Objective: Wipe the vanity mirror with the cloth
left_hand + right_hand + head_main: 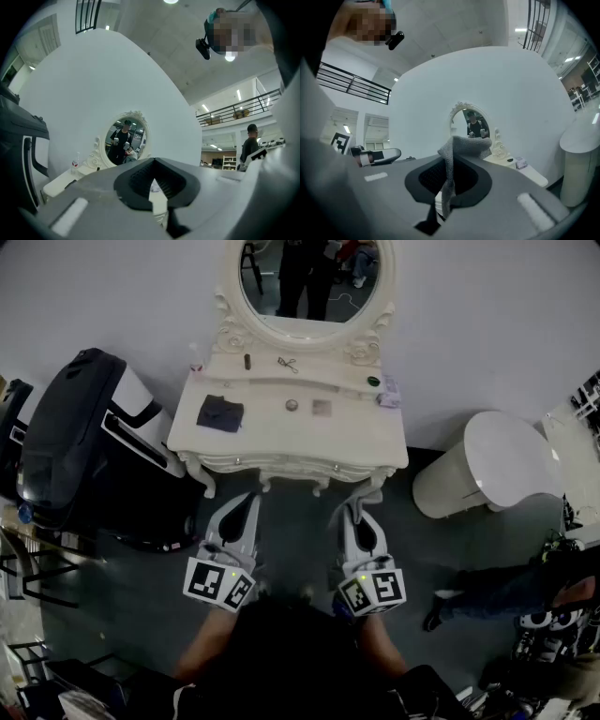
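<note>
Grey, loosely knitted cloth [461, 146] was pinched in your right gripper [451, 159]. Its jaws were closed on a fold of it, a tuft stood above the tips and a strip hung down between the pads. Your left gripper [153, 163] had its jaws drawn together with nothing between them. In the head view you held both grippers low in front of you, short of the vanity table [361, 437]. The oval mirror [309, 282] stood at the back of that table against the wall, well apart from the cloth. A darker cloth [220, 413] lay flat on the table's left side.

The cloth looked soft, light and limp, so I judged it would flop and bunch rather than offer a flat face. Only the small tuft past the tips was free to meet the glass. Taking it by the middle of a folded wad would probably have given you more to press with. The mirror looked fragile in its carved frame. A light touch seemed wise, since the hard jaw tips could reach the glass if the knit slid back.
</note>
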`<action>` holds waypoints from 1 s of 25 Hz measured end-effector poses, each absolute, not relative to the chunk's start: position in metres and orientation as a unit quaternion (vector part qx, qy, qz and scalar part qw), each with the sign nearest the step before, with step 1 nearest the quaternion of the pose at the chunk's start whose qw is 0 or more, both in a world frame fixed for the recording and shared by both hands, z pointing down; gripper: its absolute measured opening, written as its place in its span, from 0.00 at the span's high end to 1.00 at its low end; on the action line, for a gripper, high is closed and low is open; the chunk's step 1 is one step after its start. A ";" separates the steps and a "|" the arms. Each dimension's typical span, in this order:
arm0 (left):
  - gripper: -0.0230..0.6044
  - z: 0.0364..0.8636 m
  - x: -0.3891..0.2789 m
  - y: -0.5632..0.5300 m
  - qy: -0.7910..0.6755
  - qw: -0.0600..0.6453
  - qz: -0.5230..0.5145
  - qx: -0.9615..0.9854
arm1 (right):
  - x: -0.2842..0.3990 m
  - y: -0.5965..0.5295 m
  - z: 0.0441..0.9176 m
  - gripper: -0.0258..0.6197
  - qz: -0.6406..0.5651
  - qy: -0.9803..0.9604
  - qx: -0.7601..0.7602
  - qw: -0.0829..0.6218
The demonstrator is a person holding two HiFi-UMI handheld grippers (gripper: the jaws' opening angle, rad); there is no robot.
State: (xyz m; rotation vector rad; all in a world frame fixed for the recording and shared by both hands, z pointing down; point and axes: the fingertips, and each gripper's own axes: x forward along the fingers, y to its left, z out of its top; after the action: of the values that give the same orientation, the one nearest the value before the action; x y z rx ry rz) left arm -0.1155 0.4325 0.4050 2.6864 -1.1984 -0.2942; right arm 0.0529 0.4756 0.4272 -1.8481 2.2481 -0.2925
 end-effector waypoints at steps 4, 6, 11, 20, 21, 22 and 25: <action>0.96 0.406 -0.123 0.431 -0.403 0.097 -0.099 0.905 | 0.049 0.472 0.428 0.94 -0.102 0.760 -0.633 0.109; 0.96 0.407 -0.127 0.429 -0.402 0.098 -0.098 0.905 | 0.046 0.471 0.429 0.94 -0.102 0.758 -0.635 0.108; 0.96 0.406 -0.137 0.426 -0.395 0.100 -0.100 0.908 | 0.041 0.467 0.428 0.94 -0.101 0.752 -0.643 0.102; 0.96 0.413 -0.166 0.422 -0.381 0.111 -0.097 0.913 | 0.016 0.462 0.435 0.93 -0.110 0.738 -0.659 0.097; 0.96 0.413 -0.169 0.421 -0.378 0.113 -0.098 0.914 | 0.012 0.461 0.434 0.93 -0.109 0.737 -0.660 0.100; 0.96 0.414 -0.172 0.420 -0.375 0.115 -0.099 0.915 | 0.008 0.460 0.432 0.93 -0.107 0.736 -0.661 0.102; 0.96 0.415 -0.179 0.412 -0.368 0.114 -0.100 0.917 | -0.004 0.453 0.431 0.93 -0.101 0.735 -0.662 0.107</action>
State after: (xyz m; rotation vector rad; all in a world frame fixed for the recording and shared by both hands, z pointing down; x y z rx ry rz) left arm -0.1794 0.4123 0.4155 2.6893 -1.0790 -0.2945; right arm -0.0035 0.4530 0.4307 -1.9489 2.1638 -0.2969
